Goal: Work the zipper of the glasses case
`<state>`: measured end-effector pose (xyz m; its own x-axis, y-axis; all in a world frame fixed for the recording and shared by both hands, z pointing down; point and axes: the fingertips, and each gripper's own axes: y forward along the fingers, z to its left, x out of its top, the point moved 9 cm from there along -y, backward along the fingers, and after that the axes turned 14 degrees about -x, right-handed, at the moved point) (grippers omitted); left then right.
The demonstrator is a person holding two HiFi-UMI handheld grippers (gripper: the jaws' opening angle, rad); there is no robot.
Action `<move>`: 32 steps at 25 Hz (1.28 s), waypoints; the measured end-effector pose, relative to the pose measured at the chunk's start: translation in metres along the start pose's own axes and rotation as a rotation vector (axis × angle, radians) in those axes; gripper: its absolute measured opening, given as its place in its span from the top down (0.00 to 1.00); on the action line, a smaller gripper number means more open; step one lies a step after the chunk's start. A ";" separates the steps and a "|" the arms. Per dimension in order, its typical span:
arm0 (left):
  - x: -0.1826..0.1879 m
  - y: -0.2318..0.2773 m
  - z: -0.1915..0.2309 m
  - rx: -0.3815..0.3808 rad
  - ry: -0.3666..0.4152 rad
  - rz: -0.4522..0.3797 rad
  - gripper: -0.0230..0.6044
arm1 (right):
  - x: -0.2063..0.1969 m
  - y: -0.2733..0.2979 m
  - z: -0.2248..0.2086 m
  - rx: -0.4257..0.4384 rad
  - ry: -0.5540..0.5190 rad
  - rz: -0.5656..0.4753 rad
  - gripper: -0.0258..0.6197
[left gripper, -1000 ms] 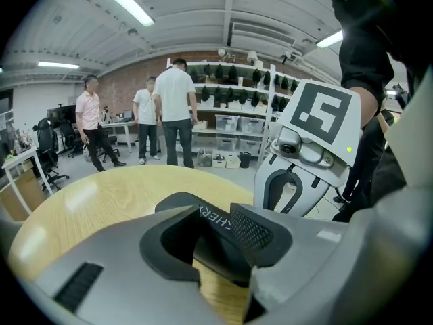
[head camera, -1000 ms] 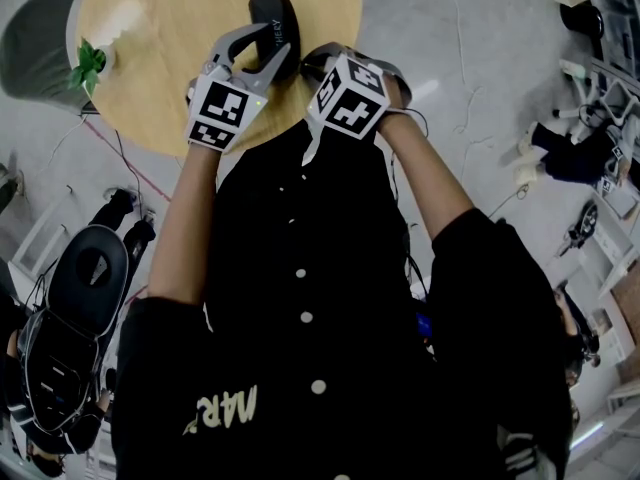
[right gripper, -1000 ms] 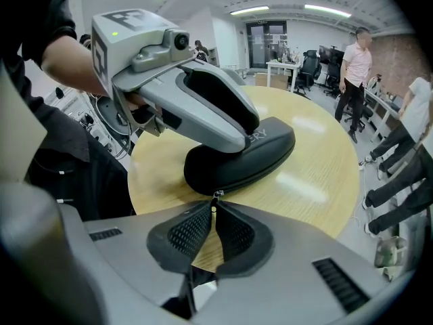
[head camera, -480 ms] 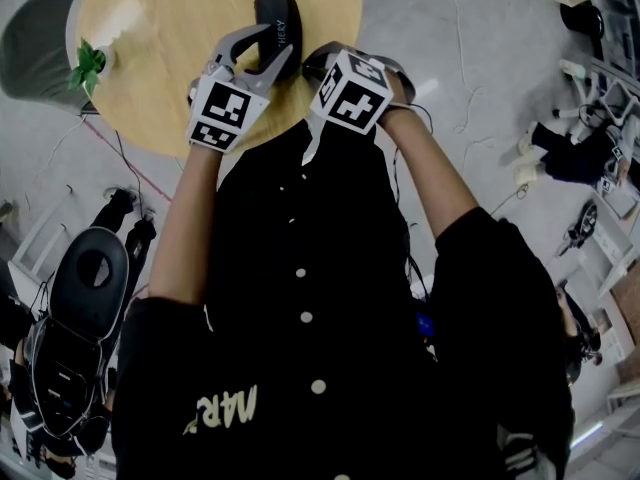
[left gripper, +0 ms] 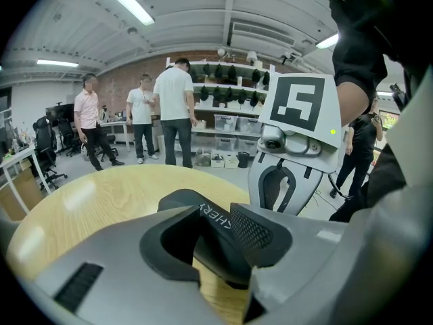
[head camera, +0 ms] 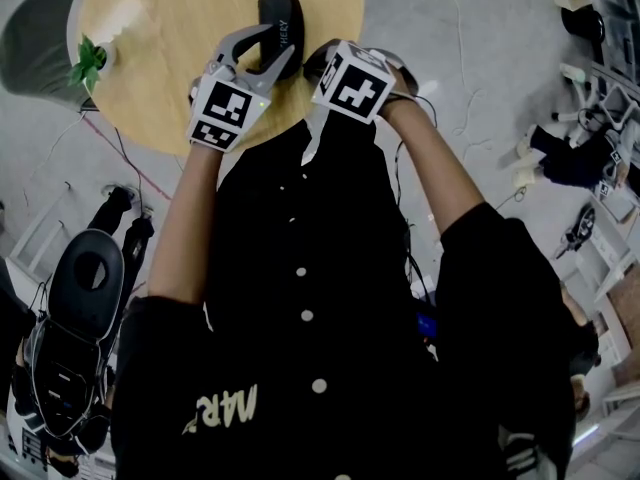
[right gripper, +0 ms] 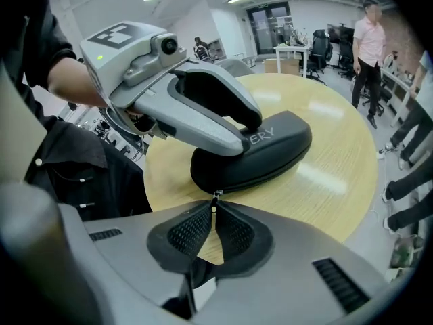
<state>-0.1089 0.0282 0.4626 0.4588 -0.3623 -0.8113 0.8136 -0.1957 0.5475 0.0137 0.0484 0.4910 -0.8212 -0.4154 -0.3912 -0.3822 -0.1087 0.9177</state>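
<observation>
A black glasses case (head camera: 281, 23) lies near the front edge of a round wooden table (head camera: 170, 58). My left gripper (head camera: 268, 56) straddles the case's near end; in the left gripper view its pads (left gripper: 260, 230) press on the case (left gripper: 203, 212) from both sides. My right gripper (head camera: 312, 64) sits just right of it at the table's rim. In the right gripper view its jaws (right gripper: 216, 214) are shut on the small metal zipper pull (right gripper: 216, 196) at the end of the case (right gripper: 270, 147), just below my left gripper (right gripper: 196, 110).
A small green plant (head camera: 88, 63) stands at the table's left edge. A black office chair (head camera: 88, 278) is on the floor at the left. Several people (left gripper: 174, 107) stand by shelves beyond the table. The table's rim (right gripper: 169, 202) lies right under the right jaws.
The right gripper has tilted a little, and its marker cube sits slightly higher in the head view. The case has shifted a touch to the right. The left gripper has stayed put.
</observation>
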 end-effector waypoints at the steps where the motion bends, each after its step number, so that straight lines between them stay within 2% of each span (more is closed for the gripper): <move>1: 0.000 0.000 0.000 0.000 0.002 0.000 0.74 | 0.001 0.000 0.000 -0.005 0.002 -0.002 0.92; 14: 0.002 0.002 -0.002 -0.012 0.022 0.012 0.74 | -0.001 0.000 0.001 0.008 0.015 -0.009 0.92; 19: 0.002 0.001 0.000 -0.010 0.020 0.013 0.74 | 0.005 0.000 -0.003 0.036 -0.065 0.020 0.92; 23: 0.003 0.002 0.000 -0.008 0.014 0.011 0.74 | 0.006 0.001 -0.007 0.090 -0.109 0.044 0.92; 32: 0.003 0.004 -0.001 -0.006 -0.003 0.008 0.74 | 0.004 0.008 -0.010 0.151 -0.167 0.025 0.92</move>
<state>-0.1035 0.0269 0.4622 0.4640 -0.3665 -0.8065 0.8122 -0.1876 0.5524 0.0114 0.0372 0.4978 -0.8851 -0.2599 -0.3862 -0.4097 0.0410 0.9113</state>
